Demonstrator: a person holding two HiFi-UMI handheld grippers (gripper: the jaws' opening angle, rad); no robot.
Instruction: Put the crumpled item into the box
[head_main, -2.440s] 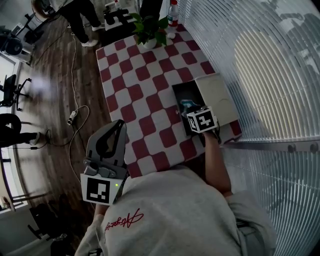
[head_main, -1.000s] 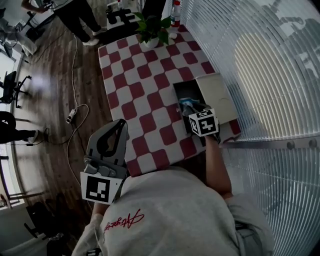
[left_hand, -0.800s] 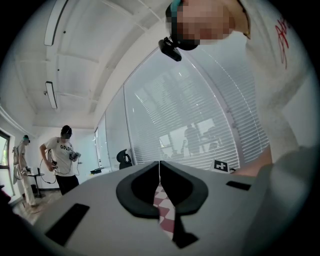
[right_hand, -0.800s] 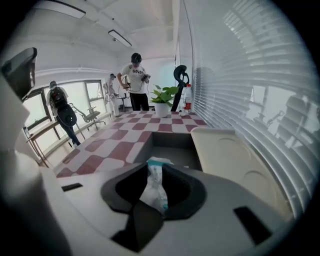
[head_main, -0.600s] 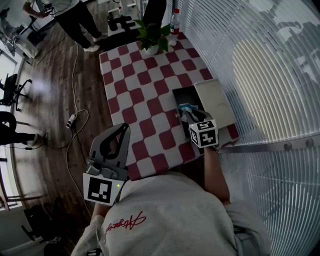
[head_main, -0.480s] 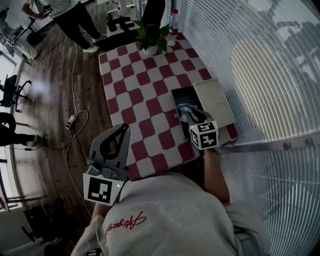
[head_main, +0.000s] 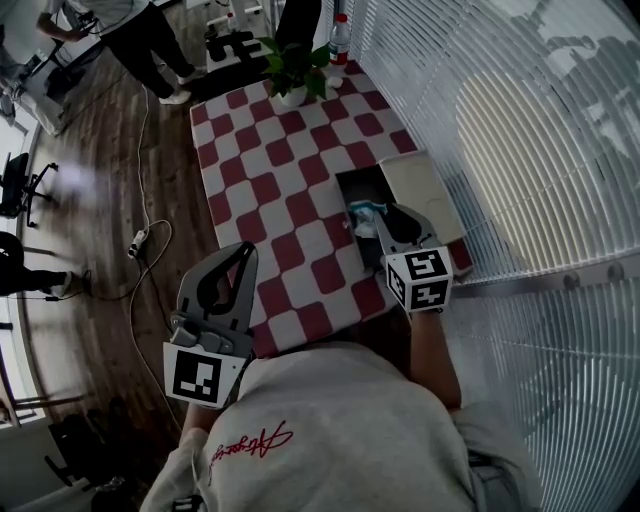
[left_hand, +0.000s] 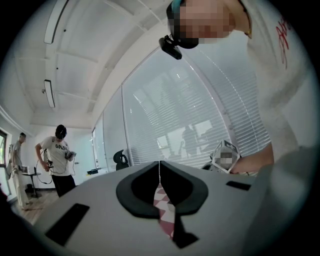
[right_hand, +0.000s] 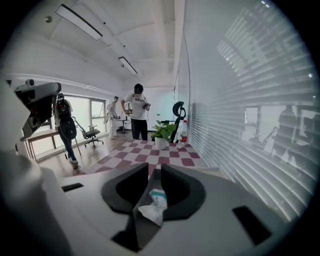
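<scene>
- One crumpled item (head_main: 363, 213) to watch, and there it is: a small scrunched wad, white with a teal patch, creased all over.
- It lies inside the box (head_main: 350, 186), low in the dark interior at the near end, beside the pale lid (head_main: 415, 190) that is folded open to the right.
- The box sits at the right edge of the red-and-white checked table (head_main: 270, 160), near the corner closest to the person.
- The right gripper (head_main: 388, 218) hangs just over the box's near end and slants down toward it, with its marker cube on the person's side.
- Its jaws stand a little apart. In the right gripper view the wad shows through the gap between them, with the dark box around it and neither jaw pressing on it.
- The right forearm reaches straight out from a grey sweatshirt toward that corner.
- The left gripper (head_main: 243, 252) is held well apart from all this, off the table's near-left edge, pointing away from the person.
- Its jaws are pressed together, tips meeting in a thin line, with nothing between them.
- A potted plant (head_main: 293, 62) stands at the table's far end.
</scene>
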